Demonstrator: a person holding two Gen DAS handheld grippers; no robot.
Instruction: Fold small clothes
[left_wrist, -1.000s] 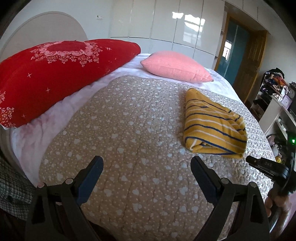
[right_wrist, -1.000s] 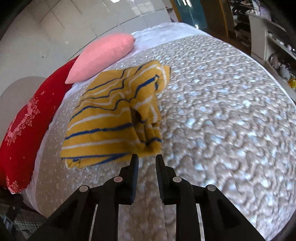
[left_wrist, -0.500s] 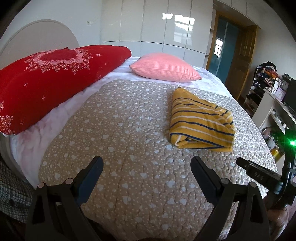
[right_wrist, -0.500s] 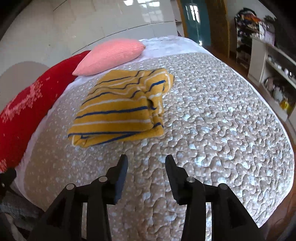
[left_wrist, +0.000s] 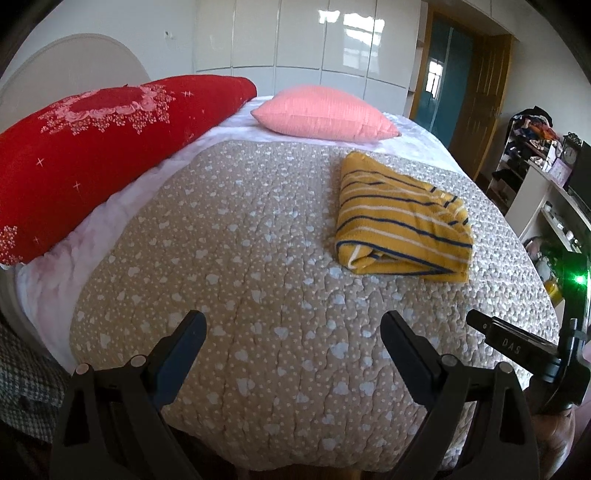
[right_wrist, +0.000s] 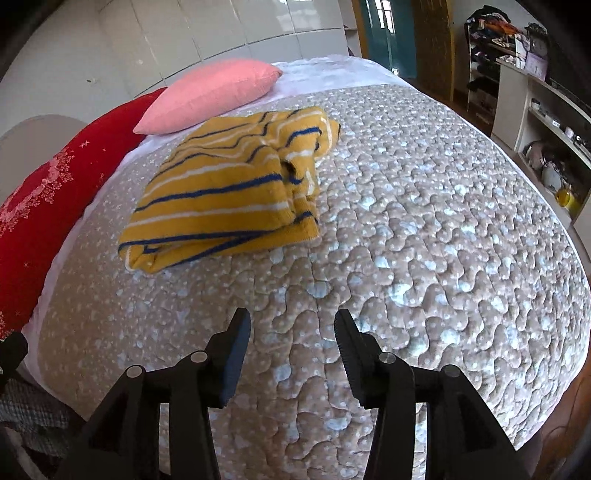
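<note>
A yellow garment with blue and white stripes lies folded on the beige quilted bedspread, right of centre in the left wrist view. My left gripper stands wide open over the near edge of the bed, nothing between its fingers. My right gripper hovers above the quilt, well short of the garment; its jaws are opening and nothing is between them. Its body also shows at the right edge of the left wrist view, the right gripper.
A red embroidered pillow and a pink pillow lie at the head of the bed. White cupboards and a wooden door stand behind. Cluttered shelves line the right side.
The right gripper's jaws went from nearly shut to apart, and it drew back from the folded garment's near edge. The left gripper stayed wide open; its view shifted slightly.
</note>
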